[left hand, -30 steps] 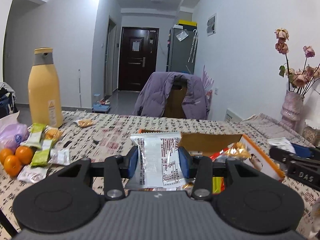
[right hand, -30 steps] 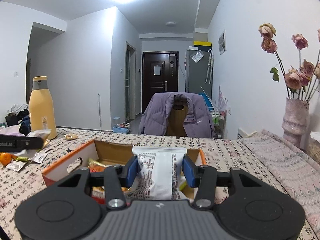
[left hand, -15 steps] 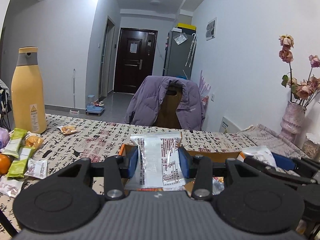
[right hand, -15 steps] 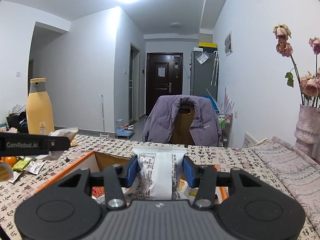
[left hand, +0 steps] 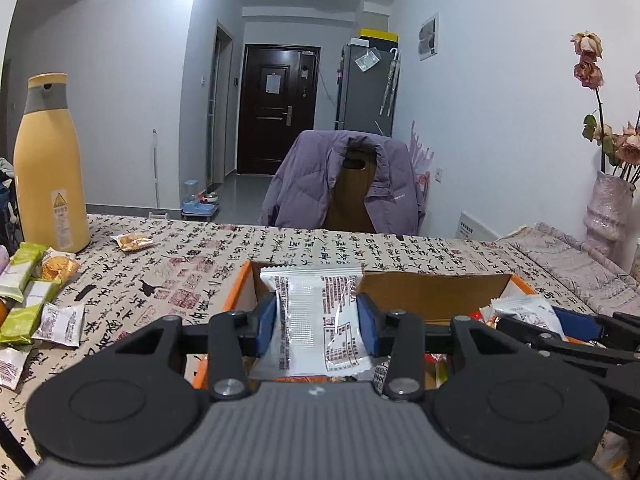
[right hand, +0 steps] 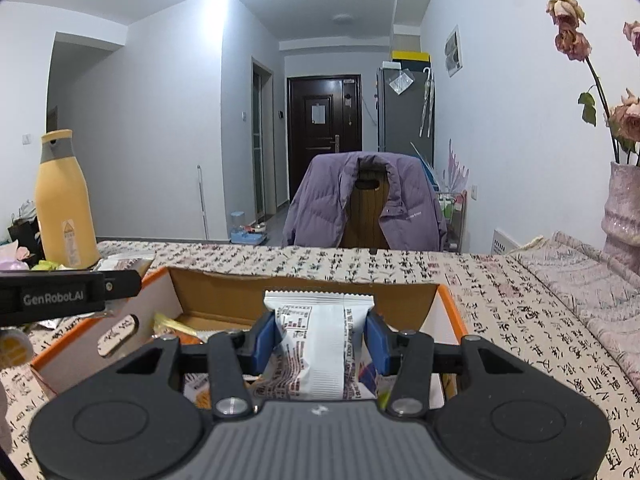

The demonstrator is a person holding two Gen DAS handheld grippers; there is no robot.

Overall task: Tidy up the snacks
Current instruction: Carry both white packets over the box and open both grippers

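a: where are the snacks now?

b: one white packet (left hand: 316, 320) sits clamped in the left gripper (left hand: 317, 326), another white packet (right hand: 320, 348) in the right gripper (right hand: 320, 344), both over the open cardboard box (right hand: 304, 290), neither let go.

a: so how far along?

b: partway, i'd say. the box holds some wrappers, but green bars (left hand: 20, 272) and small packets (left hand: 60, 324) lie loose on the tablecloth (left hand: 192, 264) near the yellow bottle (left hand: 48, 168).
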